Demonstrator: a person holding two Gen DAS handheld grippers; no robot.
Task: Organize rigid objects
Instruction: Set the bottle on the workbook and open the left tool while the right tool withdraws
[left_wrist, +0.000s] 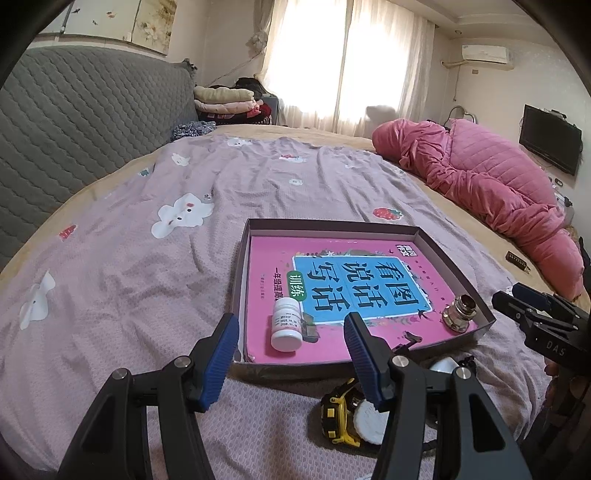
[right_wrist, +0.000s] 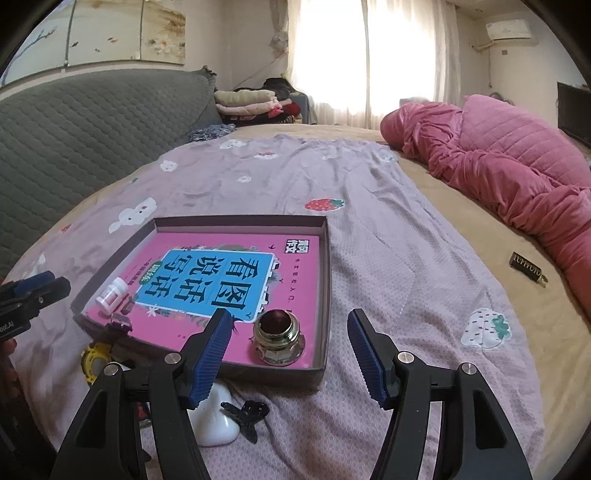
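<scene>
A shallow dark box (left_wrist: 332, 226) (right_wrist: 325, 258) lies on the bed with a pink book (left_wrist: 332, 280) (right_wrist: 236, 273) flat in it. On the book lie a white pill bottle (left_wrist: 286, 325) (right_wrist: 110, 291) on its side and an upright brass fitting (left_wrist: 460, 312) (right_wrist: 279, 338). My left gripper (left_wrist: 291, 332) is open and empty, just above the bottle. My right gripper (right_wrist: 290, 332) is open and empty, around the box's near right corner by the fitting. In front of the box lie a yellow tape measure (left_wrist: 341, 415) (right_wrist: 96, 360), a white object (right_wrist: 216, 417) and a black clip (right_wrist: 247, 413).
The bed has a mauve printed sheet (left_wrist: 147, 258) (right_wrist: 388, 258). A pink quilt (left_wrist: 491, 184) (right_wrist: 509, 173) is heaped at the right. A small dark lighter (right_wrist: 526, 267) lies on the tan sheet. A grey padded headboard (left_wrist: 74, 122) is at the left.
</scene>
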